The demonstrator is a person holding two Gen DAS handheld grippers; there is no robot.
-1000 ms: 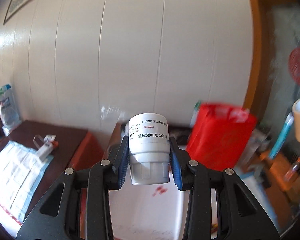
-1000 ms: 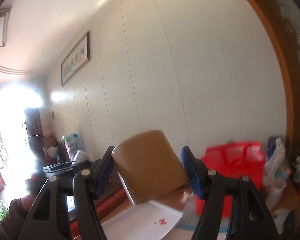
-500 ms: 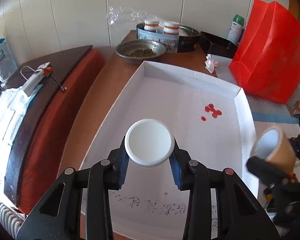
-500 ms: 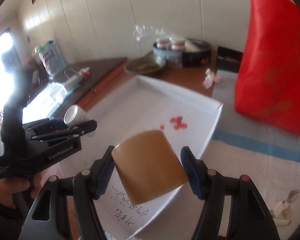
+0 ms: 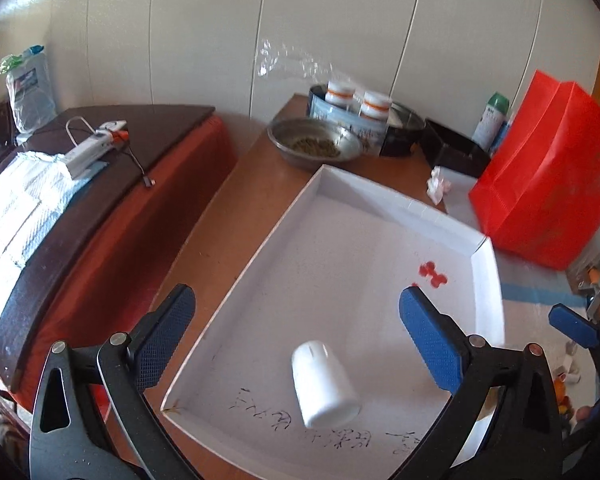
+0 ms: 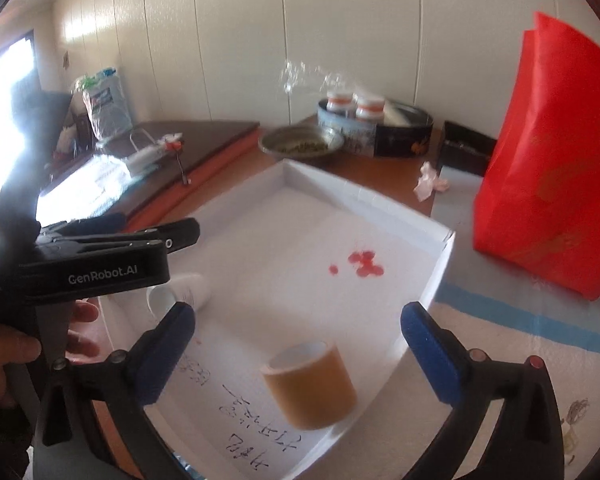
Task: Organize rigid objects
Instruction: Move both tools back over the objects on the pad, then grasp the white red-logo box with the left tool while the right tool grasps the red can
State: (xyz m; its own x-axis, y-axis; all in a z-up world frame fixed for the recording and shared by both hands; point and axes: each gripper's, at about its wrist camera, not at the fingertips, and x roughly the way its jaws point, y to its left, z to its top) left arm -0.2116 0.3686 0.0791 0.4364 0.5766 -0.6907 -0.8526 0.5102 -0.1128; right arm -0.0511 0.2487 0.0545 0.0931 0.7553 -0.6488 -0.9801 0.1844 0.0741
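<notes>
Both tools over the white tray (image 5: 380,208). My left gripper (image 5: 296,336) is opening, its jaws wide, with the white bottle (image 5: 324,386) loose between and beyond them. My right gripper (image 6: 298,354) is likewise opening over the tape roll (image 6: 310,384). Both items look blurred, possibly not yet settled. Risk: the bottle, apparently tilted, may roll into the roll or the tray wall.

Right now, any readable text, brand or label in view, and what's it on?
"GenRobot.AI": on the side of the left tool.
Handwritten characters on the white tray floor: too blurred to read.
Labels on the two orange-banded jars and the green-capped bottle: too small to read.
White bottle in the tray: no label visible.
</notes>
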